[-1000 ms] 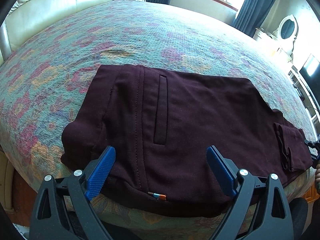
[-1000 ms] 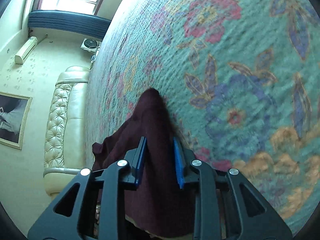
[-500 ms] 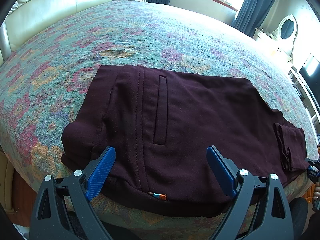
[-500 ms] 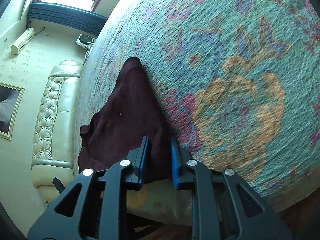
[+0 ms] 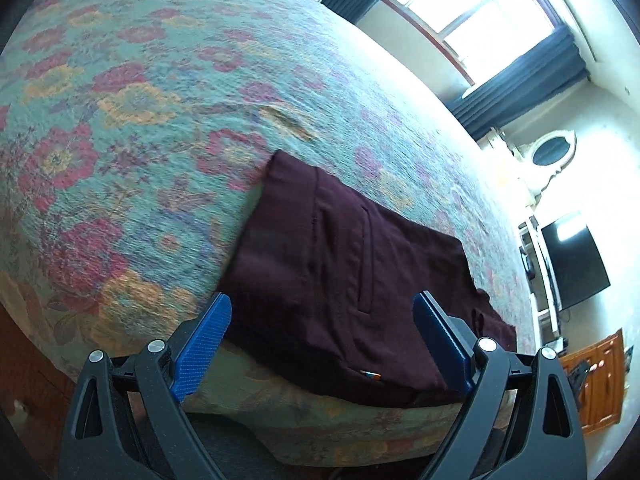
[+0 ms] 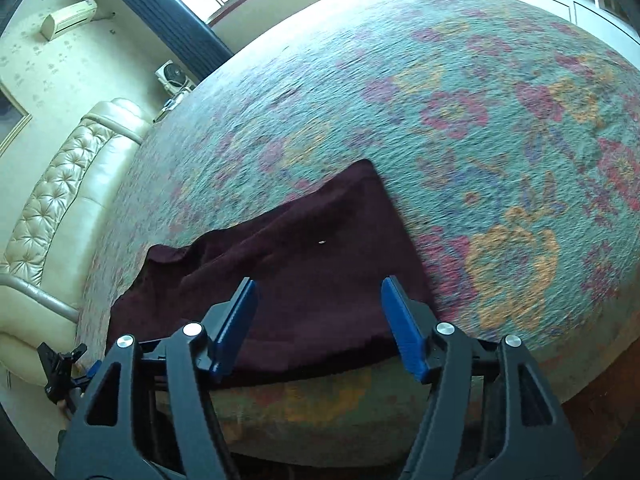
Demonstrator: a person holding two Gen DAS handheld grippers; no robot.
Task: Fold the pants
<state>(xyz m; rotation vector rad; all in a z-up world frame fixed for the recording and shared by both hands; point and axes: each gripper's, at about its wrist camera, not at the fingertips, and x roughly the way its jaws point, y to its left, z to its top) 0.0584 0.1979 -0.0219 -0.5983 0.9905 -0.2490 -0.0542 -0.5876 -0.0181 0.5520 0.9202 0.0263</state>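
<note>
Dark maroon pants [image 5: 352,280] lie folded flat near the front edge of a bed with a floral cover [image 5: 160,92]. A pocket slit faces up. My left gripper [image 5: 320,344] is open and empty, hovering just short of the pants' near left edge. In the right wrist view the pants [image 6: 312,264] lie flat too, with a small white speck on them. My right gripper [image 6: 320,324] is open and empty over the pants' near edge. The left gripper also shows in the right wrist view [image 6: 60,364] at the far left.
The bed cover [image 6: 500,140] stretches wide beyond the pants. A cream tufted headboard [image 6: 60,200] stands at the left. A dark TV screen [image 5: 576,264] and a wooden cabinet [image 5: 600,384] stand beyond the bed's right side. Windows with dark blue curtains [image 5: 520,68] are at the back.
My right gripper has let go of the pants' end and opened, pulling back and turning. My left gripper has swung left and tilted, staying open.
</note>
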